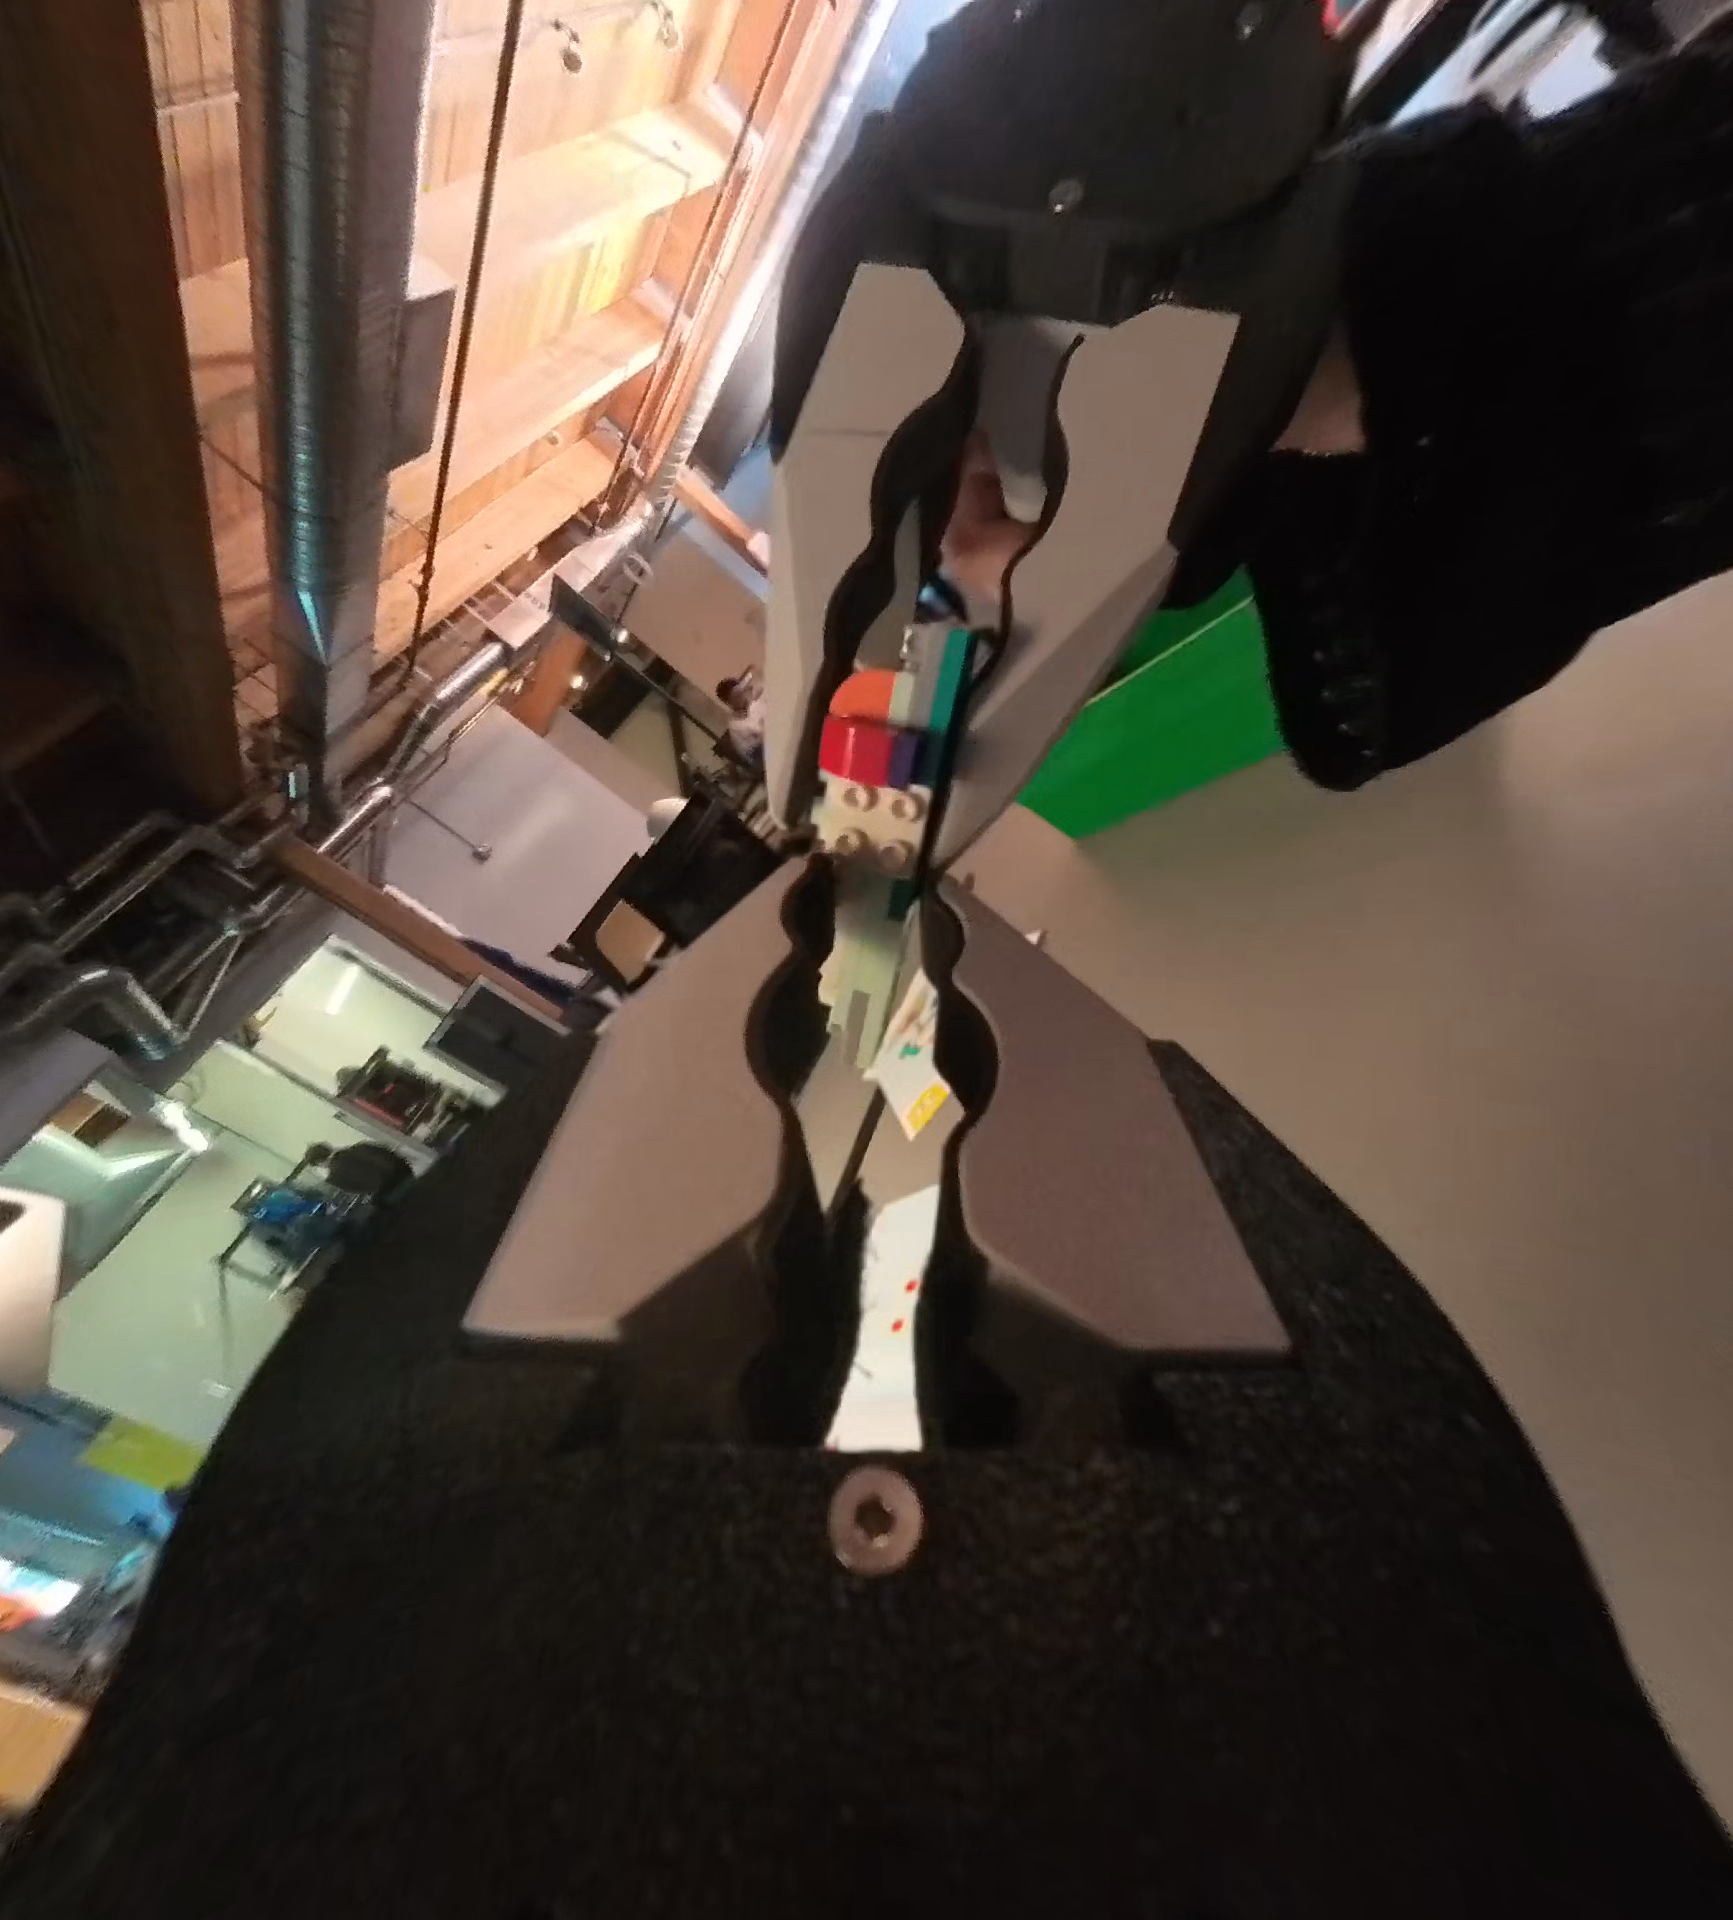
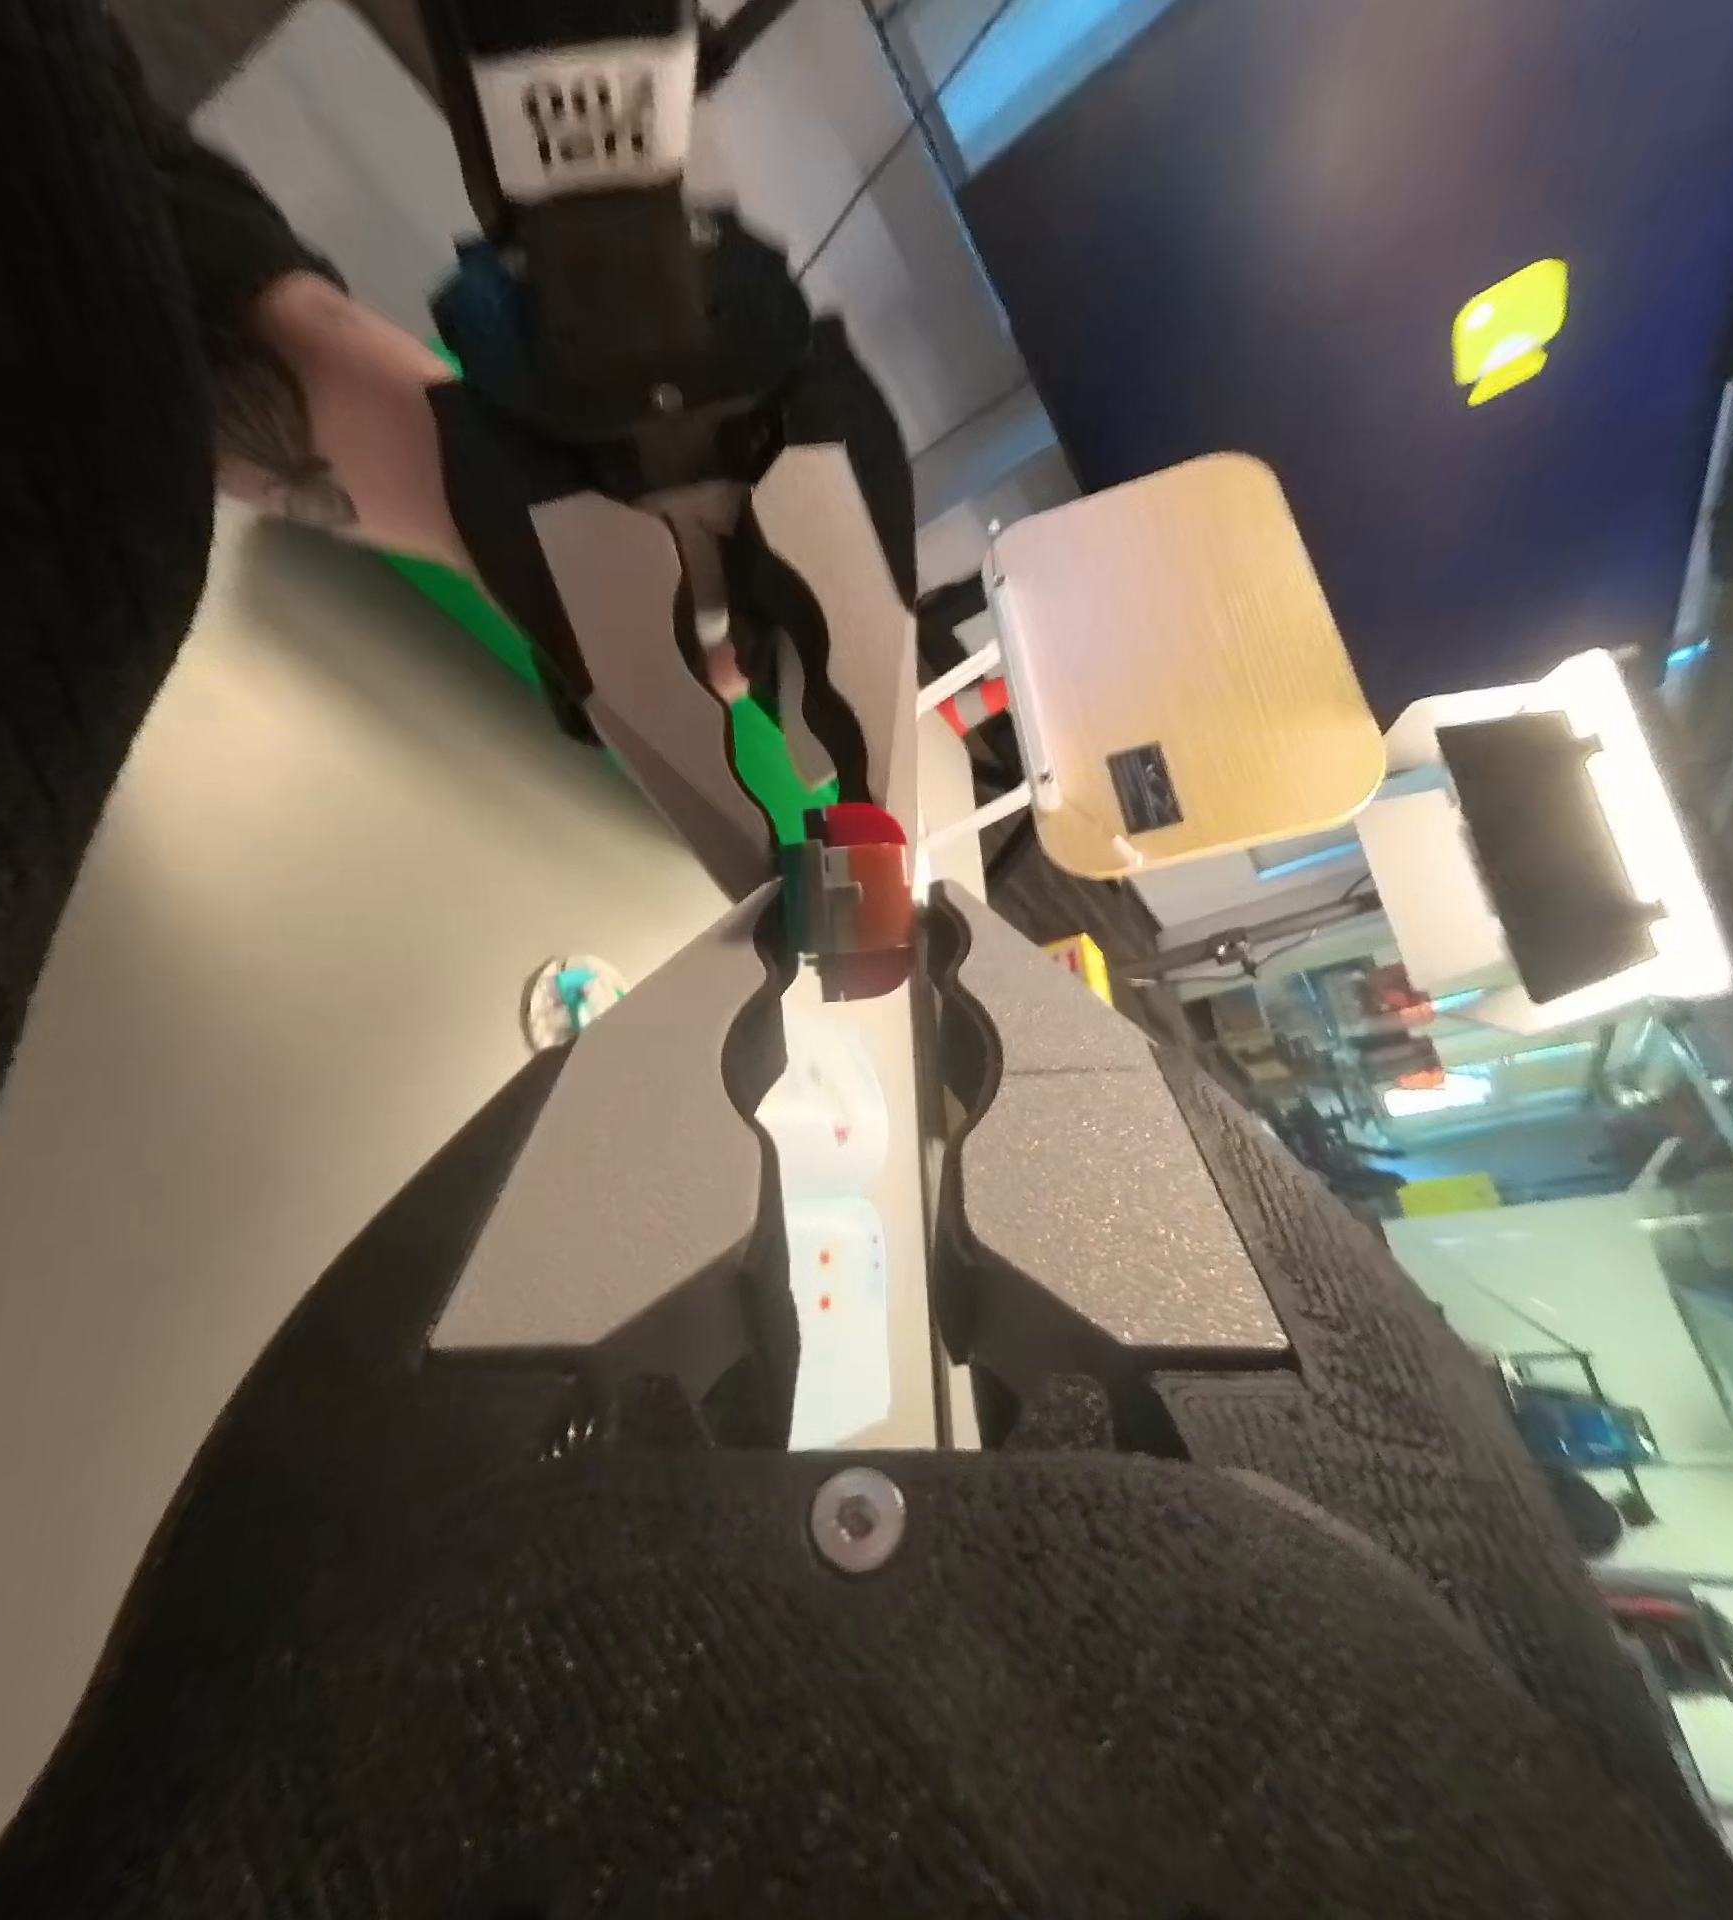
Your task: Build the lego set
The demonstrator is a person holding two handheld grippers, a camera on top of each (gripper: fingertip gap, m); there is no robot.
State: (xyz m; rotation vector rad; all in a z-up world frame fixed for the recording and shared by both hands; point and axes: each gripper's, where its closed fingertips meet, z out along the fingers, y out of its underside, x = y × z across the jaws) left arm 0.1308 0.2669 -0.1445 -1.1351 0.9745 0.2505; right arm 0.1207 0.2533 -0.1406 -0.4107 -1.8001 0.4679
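Left wrist view: two grippers meet tip to tip over the pale grey tabletop (image 1: 1361,1039).
Left gripper (image 1: 872,868) and right gripper (image 2: 846,914) jaws both pinch the small multicoloured lego build (image 1: 883,748), above the tabletop.

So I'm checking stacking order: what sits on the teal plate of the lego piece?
In the left wrist view, the teal plate carries orange, red, purple and white bricks; gripper fingers cover its far side.
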